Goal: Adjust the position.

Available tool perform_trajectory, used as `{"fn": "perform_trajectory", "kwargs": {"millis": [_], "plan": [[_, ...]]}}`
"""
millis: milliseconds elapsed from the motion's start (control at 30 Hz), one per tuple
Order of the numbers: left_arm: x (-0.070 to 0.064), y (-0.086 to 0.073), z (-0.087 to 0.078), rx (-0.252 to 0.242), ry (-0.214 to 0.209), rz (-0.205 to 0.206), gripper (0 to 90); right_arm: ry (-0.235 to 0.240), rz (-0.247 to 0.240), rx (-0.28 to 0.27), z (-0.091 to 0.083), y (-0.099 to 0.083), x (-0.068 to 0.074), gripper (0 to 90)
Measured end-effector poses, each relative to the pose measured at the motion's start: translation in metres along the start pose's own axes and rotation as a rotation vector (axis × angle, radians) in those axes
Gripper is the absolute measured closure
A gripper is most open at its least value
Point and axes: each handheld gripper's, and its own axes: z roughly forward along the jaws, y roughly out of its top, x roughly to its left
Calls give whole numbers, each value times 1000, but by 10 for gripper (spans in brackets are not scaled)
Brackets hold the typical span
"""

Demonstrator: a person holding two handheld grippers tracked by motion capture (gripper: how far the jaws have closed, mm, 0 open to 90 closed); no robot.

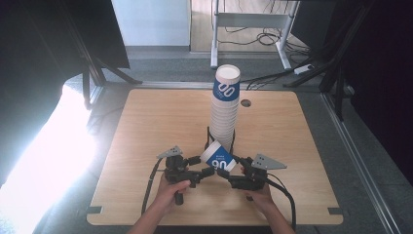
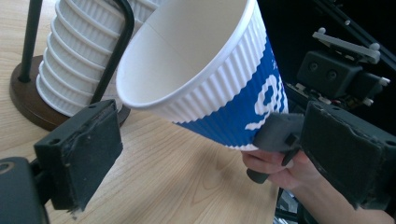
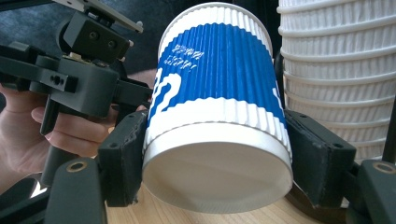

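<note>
one blue-and-white cup (image 1: pixel 218 158) is off the tall stack (image 1: pixel 225 109) and tipped above the counter's (image 1: pixel 146 126) near middle, the right tongs (image 3: pixel 217 154) clamped around its base, the left tongs (image 2: pixel 201 154) spread wide beside it, so placing it looks left.

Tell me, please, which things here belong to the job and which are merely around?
In the job: blue-and-white ribbed paper cup; tall stack of white ribbed paper cups in its black wire holder; right hand-held gripper; left hand-held gripper.

Merely around: white metal desk frame; floor cables.
</note>
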Motion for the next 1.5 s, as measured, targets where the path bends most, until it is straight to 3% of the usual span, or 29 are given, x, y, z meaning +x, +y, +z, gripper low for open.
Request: {"fn": "perform_trajectory", "kwargs": {"millis": [100, 300, 500, 600, 767, 1100, 1500], "plan": [[0, 1, 4, -6, 2, -15, 53, 3, -2, -13, 0, 0, 2, 273], [4, 4, 11, -31, -15, -82, 52, -8, -13, -25, -1, 1, 4, 274], [10, 7, 19, -48, -67, -155, 53, -8, -35, -16, 3, -1, 7, 274], [10, 8, 21, -71, -72, -183, 60, -4, -40, -11, 5, -1, 9, 275], [11, 12, 25, -74, -69, -195, 69, -5, -50, 2, 6, -2, 10, 277], [12, 12, 28, -86, -104, -209, 155, -18, -52, 4, 5, -1, 9, 279], [11, 10, 28, -97, -101, -181, 191, -19, -49, 11, 6, -1, 8, 275]]}}
